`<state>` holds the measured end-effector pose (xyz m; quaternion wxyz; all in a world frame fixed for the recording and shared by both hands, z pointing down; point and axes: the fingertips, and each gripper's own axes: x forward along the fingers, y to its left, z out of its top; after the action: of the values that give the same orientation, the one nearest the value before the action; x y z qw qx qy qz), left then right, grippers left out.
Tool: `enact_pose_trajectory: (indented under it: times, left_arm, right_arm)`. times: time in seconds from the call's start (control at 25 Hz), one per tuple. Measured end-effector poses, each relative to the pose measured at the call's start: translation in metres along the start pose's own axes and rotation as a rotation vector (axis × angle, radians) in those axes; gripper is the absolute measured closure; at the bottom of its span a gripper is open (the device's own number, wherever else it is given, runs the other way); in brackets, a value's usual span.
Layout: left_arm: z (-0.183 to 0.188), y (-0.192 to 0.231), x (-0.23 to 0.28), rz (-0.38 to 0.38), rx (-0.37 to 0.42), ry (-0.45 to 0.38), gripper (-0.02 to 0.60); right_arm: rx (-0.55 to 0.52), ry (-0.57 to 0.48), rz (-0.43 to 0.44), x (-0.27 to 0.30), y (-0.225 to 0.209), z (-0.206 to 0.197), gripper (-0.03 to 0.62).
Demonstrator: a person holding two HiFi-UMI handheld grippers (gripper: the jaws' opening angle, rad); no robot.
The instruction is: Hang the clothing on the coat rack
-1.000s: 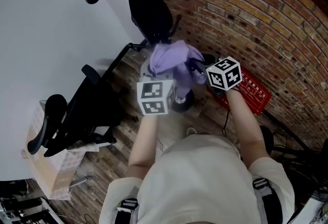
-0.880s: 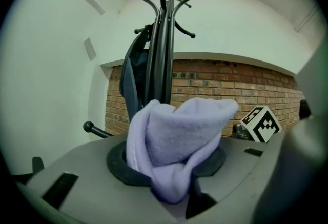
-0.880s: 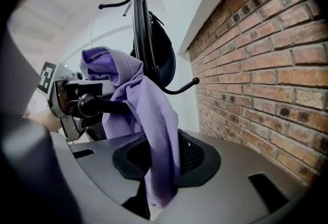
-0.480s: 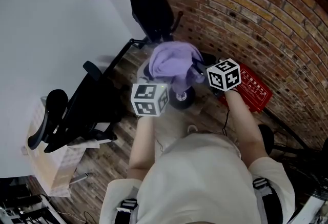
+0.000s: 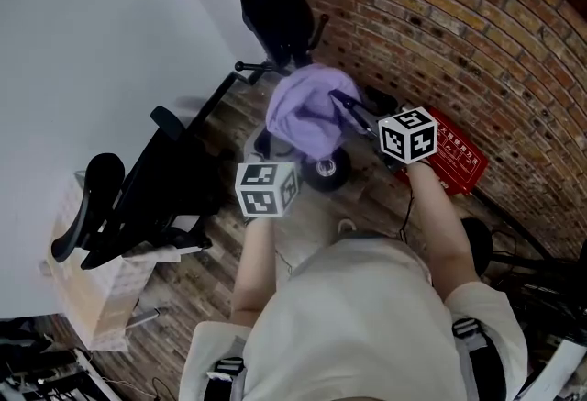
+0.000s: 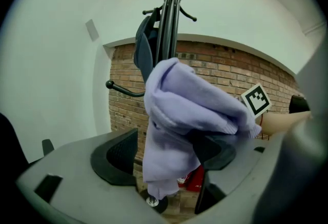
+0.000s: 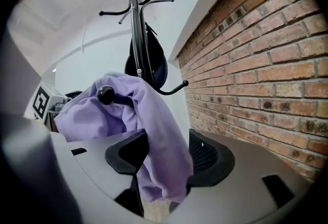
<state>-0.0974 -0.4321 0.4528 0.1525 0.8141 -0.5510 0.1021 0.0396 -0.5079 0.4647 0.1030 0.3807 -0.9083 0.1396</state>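
Lilac fleece garment hangs on black metal coat rack; left hand-held gripper and right hand-held gripper have just opened wide, cloth loose between their jaws.

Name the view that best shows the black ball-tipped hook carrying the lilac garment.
Right gripper view: the black ball-tipped hook pokes out through the lilac garment. The left gripper view shows only cloth covering it; the head view, from above, does not show it clearly.

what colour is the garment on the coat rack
Plain lilac garment, no pattern; it shows best in the left gripper view.
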Motion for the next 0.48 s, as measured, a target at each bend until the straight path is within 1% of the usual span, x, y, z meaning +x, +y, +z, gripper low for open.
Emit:
enact_pose_trajectory:
  times: [0.28, 0.48]
  left_arm:
    - [-0.032, 0.002, -0.023, 0.004, -0.031, 0.050, 0.273]
    - [-0.042, -0.009, -0.038, -0.026, -0.038, 0.052, 0.273]
  right_arm:
    - [0.042, -0.045, -0.055, -0.021, 0.001, 0.002, 0.379]
    - [0.029, -0.004, -0.100, -0.038, 0.006, -0.016, 0.379]
